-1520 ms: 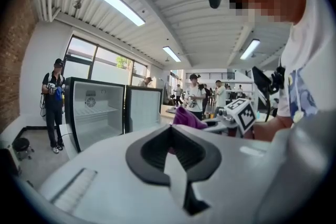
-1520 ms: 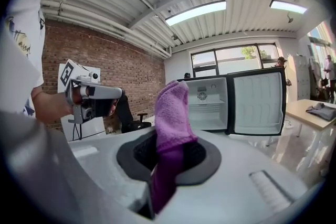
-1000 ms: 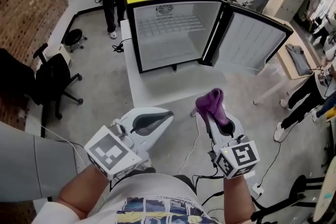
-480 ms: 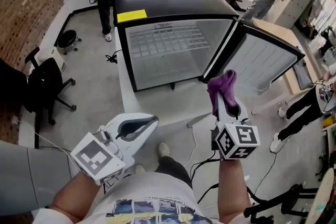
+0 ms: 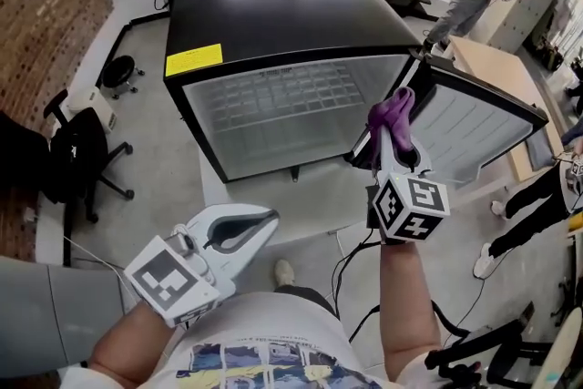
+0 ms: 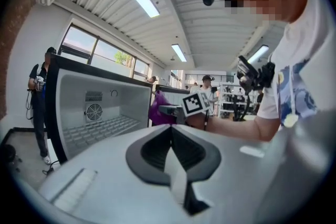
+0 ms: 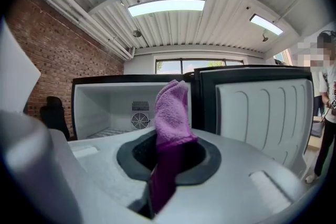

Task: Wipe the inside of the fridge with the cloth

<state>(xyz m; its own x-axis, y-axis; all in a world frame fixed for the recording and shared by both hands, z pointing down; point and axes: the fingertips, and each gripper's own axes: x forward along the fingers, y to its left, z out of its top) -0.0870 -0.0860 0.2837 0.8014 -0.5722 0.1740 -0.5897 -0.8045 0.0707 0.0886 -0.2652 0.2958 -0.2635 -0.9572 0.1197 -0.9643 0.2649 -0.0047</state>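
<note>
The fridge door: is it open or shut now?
Open. The fridge door stands swung out to the right, and the wire shelf inside the fridge is in plain view.

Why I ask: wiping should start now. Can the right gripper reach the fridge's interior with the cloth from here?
Probably yes: the door stands wide open, the right gripper holds the cloth before the fridge, near its hinge side, and nothing visible intervenes.

The purple cloth (image 5: 392, 114), fluffy and bunched, stands upright out of the clamped jaws of the right hand-held gripper (image 5: 395, 141). The black fridge (image 5: 273, 14) is open (door (image 5: 483, 127) swung right), white inside, with a wire shelf (image 5: 273, 96).
</note>
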